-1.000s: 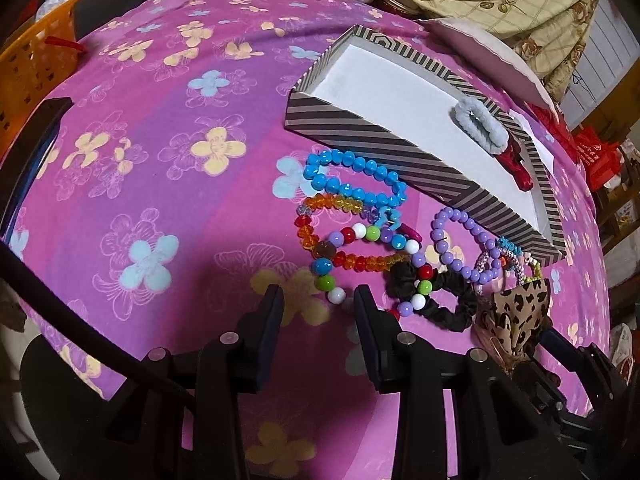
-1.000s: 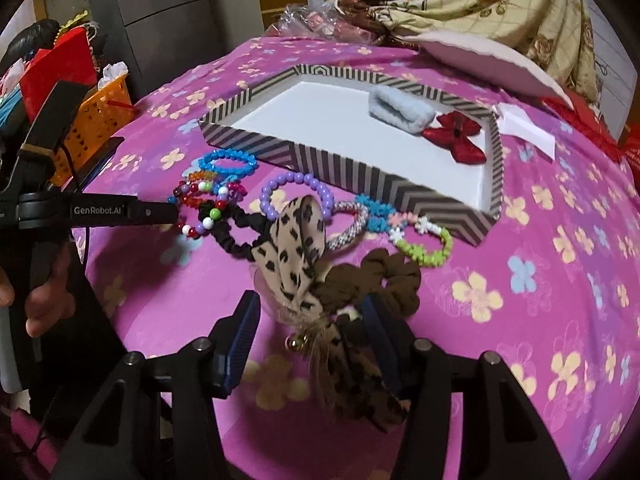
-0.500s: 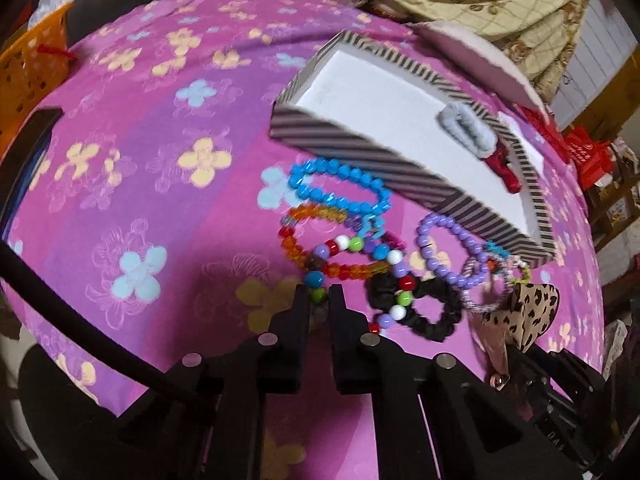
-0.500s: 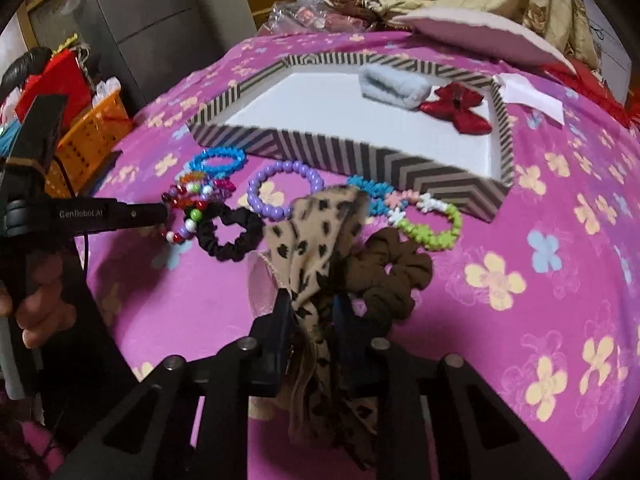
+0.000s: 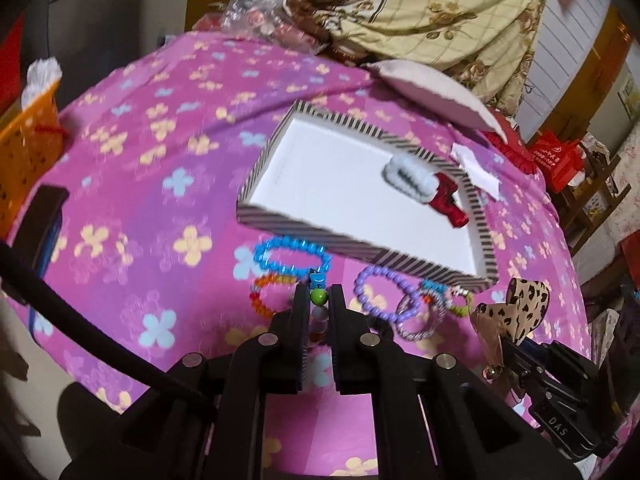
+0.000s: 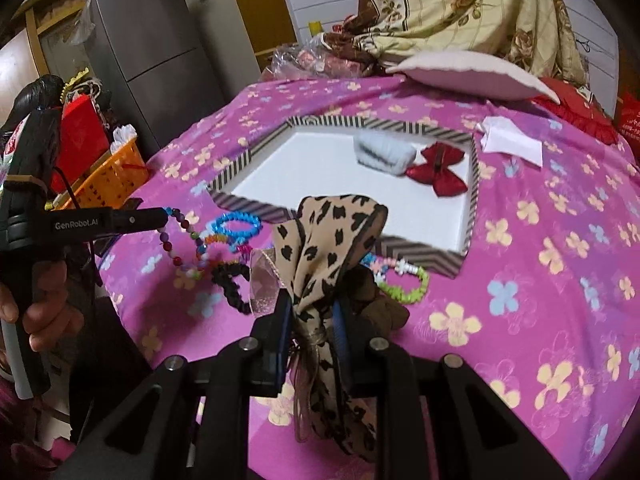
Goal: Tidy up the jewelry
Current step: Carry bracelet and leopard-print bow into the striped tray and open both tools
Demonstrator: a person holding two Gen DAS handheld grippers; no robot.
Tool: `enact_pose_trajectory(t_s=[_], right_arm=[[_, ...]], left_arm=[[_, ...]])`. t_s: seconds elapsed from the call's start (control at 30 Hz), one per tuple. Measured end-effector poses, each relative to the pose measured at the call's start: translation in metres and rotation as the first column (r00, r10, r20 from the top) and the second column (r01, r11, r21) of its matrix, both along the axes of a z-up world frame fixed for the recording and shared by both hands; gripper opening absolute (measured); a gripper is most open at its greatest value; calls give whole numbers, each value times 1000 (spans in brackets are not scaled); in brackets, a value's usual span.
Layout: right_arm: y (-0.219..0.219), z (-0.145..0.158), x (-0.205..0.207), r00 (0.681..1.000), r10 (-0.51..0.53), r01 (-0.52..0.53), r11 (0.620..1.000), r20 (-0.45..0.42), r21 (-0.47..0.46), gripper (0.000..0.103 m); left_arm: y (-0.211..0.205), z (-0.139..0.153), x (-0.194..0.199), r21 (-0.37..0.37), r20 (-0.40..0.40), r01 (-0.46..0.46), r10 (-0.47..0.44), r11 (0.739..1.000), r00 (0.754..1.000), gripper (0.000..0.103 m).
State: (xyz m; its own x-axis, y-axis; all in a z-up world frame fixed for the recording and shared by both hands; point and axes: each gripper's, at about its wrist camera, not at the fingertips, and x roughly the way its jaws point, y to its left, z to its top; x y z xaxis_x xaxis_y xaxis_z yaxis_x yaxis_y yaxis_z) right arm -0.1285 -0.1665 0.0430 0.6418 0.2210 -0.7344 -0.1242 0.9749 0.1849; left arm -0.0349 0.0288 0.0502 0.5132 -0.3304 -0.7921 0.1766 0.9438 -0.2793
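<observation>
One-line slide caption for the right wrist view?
Right gripper lifts a leopard-print bow toward the striped tray; left gripper dangles a multicolor bead bracelet.

Orange basket (image 6: 110, 178), grey fridge (image 6: 160, 60), patterned blanket (image 5: 432, 12).

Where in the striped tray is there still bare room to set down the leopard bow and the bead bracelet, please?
The tray floor is bare along its left and near sides. Its far right corner is crowded by the white scrunchie and red bow. Bracelets crowd the cloth before the tray.
</observation>
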Motion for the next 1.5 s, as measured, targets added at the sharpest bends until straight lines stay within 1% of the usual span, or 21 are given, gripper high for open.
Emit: enact_pose_trajectory(t_s=[0.27,0.43,0.73,0.97,1.13,1.27,1.37,1.5], right_arm=[[-9,18,12,999,-21,21,1000,31,-13,20],[-18,25,29,999,-40,40,999,37,-19,21],[-34,29,67,997,-71,71,997,33,-2,21],[-41,17,100,997,-71,71,997,-5,-8,21],[-45,0,122,996,-71,71,997,-46,-1,21],[-51,-14,138,994,-74,73,997,-83,-17,21],[-57,-26,148,989,-90,85,996,-118,-40,21],[-65,-39,159,981,-120,110,991,-152,-77,21]], left_arm=[[-13,30,16,26,60,18,-20,999,998,19],[-24,38,32,48,72,19,-22,999,997,19],[-47,45,65,119,114,4,-17,993,993,19],[-68,38,97,181,113,13,-34,983,993,19],[-86,32,122,196,104,19,-40,980,994,19],[-106,24,143,213,88,38,-58,976,994,19],[-119,16,159,210,69,49,-64,977,996,19],[-130,3,184,176,41,64,-72,982,997,19]])
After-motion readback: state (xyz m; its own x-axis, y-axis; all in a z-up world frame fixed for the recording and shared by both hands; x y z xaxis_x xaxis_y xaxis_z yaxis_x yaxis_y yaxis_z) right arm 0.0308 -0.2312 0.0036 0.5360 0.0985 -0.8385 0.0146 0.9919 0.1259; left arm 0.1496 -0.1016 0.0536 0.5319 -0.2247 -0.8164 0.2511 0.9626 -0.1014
